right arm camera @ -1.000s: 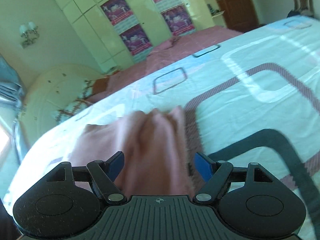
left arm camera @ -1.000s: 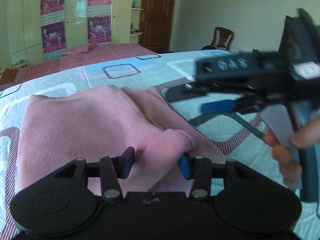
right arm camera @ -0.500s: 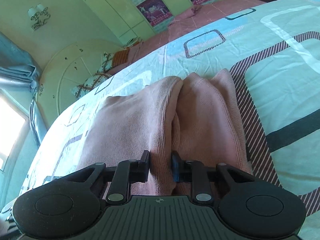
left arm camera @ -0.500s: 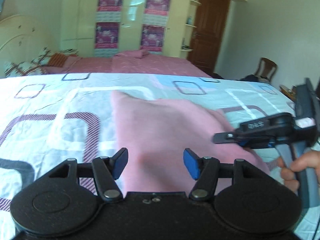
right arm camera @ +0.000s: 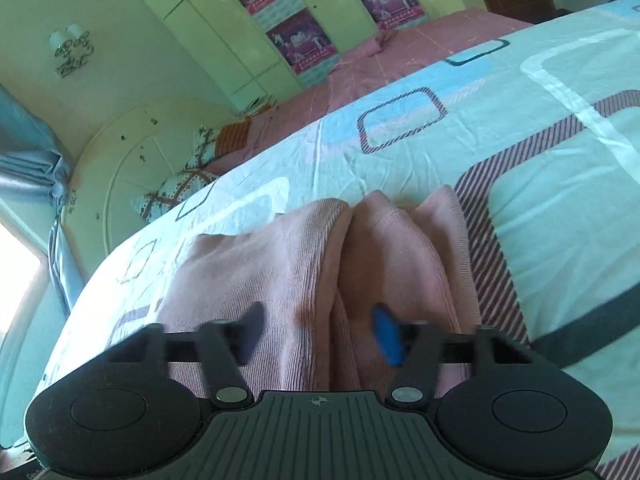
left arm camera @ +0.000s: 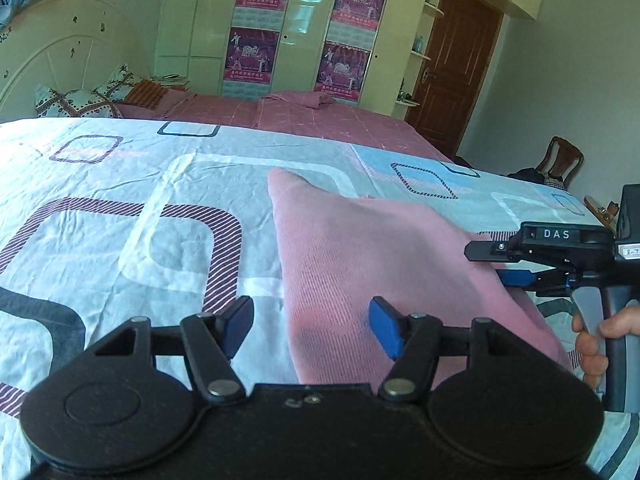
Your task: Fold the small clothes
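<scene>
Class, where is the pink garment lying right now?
The pink garment lies on the patterned bedsheet, centre-right in the left wrist view, between the left gripper and right gripper.

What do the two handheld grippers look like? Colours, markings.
Left gripper: black body, two round discs at the base, black linkage arms with silver pivot pins, blue finger pads. Right gripper: same build, ribbed black top plate with a small crosshair mark. From the left wrist view, its side reads "DAS" in white, with a white label and a grey handle. No cables or sleeves visible.

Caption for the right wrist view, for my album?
Right gripper opening over a folded pink garment on a patterned bedspread.
</scene>
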The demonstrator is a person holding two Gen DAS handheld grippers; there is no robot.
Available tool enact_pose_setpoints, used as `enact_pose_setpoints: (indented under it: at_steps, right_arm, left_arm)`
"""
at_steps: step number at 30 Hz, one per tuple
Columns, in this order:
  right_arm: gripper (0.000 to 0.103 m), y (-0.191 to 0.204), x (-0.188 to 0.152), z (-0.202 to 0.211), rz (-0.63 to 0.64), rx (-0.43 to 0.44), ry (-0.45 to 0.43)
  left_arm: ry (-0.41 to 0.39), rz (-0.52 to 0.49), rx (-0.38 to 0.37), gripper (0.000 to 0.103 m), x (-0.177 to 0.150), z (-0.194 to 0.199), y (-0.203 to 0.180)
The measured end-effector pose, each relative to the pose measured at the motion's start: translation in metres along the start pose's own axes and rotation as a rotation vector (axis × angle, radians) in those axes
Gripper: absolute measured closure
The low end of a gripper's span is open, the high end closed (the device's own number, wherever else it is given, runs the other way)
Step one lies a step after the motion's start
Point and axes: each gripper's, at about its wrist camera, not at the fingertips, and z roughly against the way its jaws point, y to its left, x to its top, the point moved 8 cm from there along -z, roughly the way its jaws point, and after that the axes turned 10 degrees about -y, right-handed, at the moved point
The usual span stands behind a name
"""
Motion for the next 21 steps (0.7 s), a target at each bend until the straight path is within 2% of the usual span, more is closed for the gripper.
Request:
enact_pose_setpoints:
  at_steps: [4, 5, 6, 7, 13, 16, 19, 21]
  right_arm:
    - [0.039, 0.003, -0.006, -0.019, 0.024, 0.004, 0.041]
    - [0.047, 0.003, -0.006, -0.021, 0.021, 0.009, 0.040]
    - [0.062, 0.003, -0.006, -0.021, 0.018, 0.017, 0.045]
    - [0.067, 0.001, -0.005, -0.021, 0.017, 0.011, 0.050]
    - [0.067, 0.007, 0.013, -0.005, 0.094, 0.011, -0.031]
    - [0.066, 0.005, 0.004, -0.023, 0.117, 0.014, 0.038]
    - [0.066, -0.002, -0.008, -0.035, 0.042, 0.063, 0.092]
    - [0.069, -0.006, -0.009, -0.033, -0.005, 0.082, 0.090]
  left_arm:
    - [0.007, 0.022, -0.010, 0.041, 0.002, -0.009, -0.001]
    - [0.008, 0.025, -0.011, 0.041, 0.002, -0.011, -0.001]
    - [0.010, 0.026, -0.011, 0.041, 0.001, -0.014, -0.002]
    - [0.010, 0.027, -0.011, 0.041, 0.001, -0.015, -0.002]
    - [0.012, 0.031, -0.011, 0.040, 0.001, -0.016, -0.003]
    - [0.014, 0.039, -0.009, 0.039, 0.000, -0.016, -0.003]
    - [0.020, 0.043, -0.009, 0.038, 0.000, -0.018, -0.002]
    - [0.022, 0.050, -0.008, 0.037, -0.001, -0.019, -0.002]
